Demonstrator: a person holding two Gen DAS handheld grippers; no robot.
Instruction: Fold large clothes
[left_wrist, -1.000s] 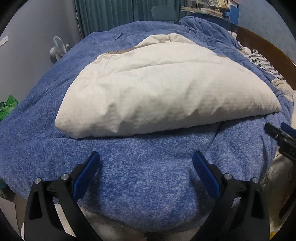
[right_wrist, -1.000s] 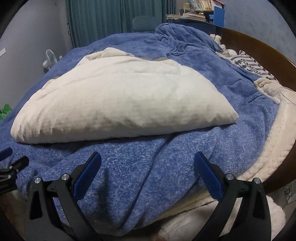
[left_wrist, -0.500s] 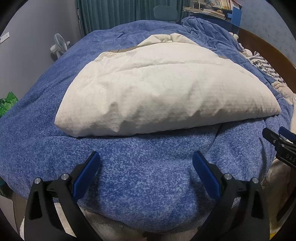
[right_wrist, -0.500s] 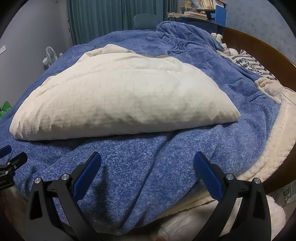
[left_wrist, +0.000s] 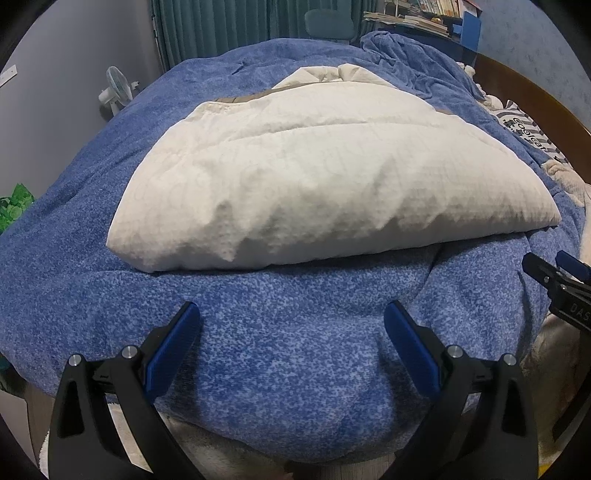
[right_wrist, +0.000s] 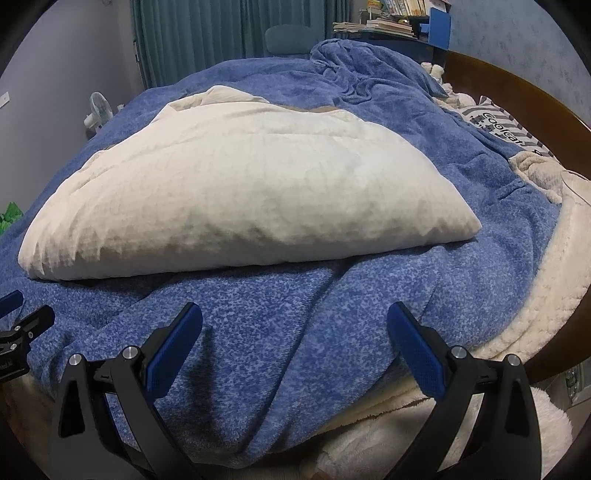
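Note:
A cream quilted padded garment lies folded in a thick wedge on a blue fleece blanket that covers the bed. Its near folded edge runs across both views, a short way beyond the fingertips. My left gripper hovers open over the blanket's front edge, nothing between its blue pads. My right gripper is open too, empty, over the blanket nearer the garment's right end. Each gripper shows at the side of the other's view.
A wooden bed frame curves along the right. A striped pillow and a cream fleece blanket lie at the right side. A small white fan and teal curtains stand beyond the bed; a cluttered shelf at the back.
Both grippers have crept slightly forward and up, so the garment looks a little nearer. Both stay open; the garment has not moved.

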